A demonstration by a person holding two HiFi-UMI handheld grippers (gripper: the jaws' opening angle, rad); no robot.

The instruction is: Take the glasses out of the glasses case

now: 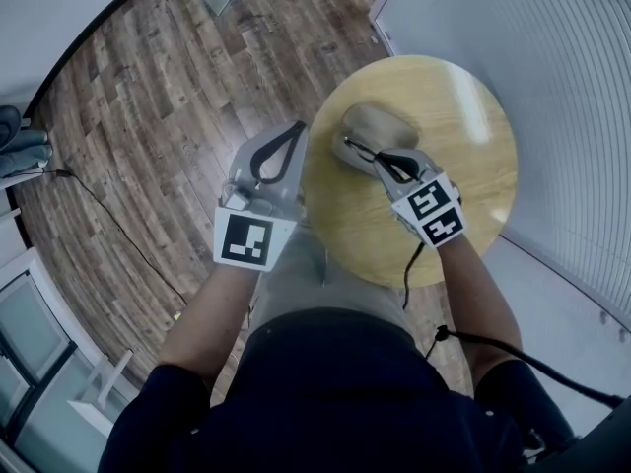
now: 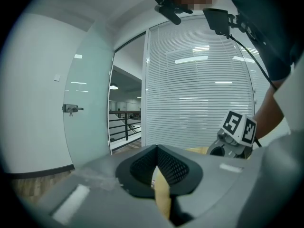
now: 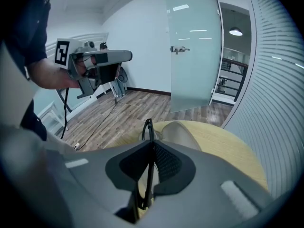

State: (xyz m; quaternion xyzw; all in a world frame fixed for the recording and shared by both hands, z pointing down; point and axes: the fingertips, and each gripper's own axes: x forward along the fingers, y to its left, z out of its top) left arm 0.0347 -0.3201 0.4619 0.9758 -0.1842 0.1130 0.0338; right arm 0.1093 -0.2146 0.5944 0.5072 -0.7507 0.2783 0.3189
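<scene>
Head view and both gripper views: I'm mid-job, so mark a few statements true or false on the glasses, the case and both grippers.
1. The right gripper is shut on the glasses. True.
2. The left gripper holds the glasses case. False: its jaws are together with nothing between them, and it is apart from the case.
3. The glasses case sits on the round wooden table. True.
4. The left gripper is above the middle of the table. False: it is by the table's left edge in the head view.
5. The right gripper is beside the glasses case, over the table. True.
</scene>
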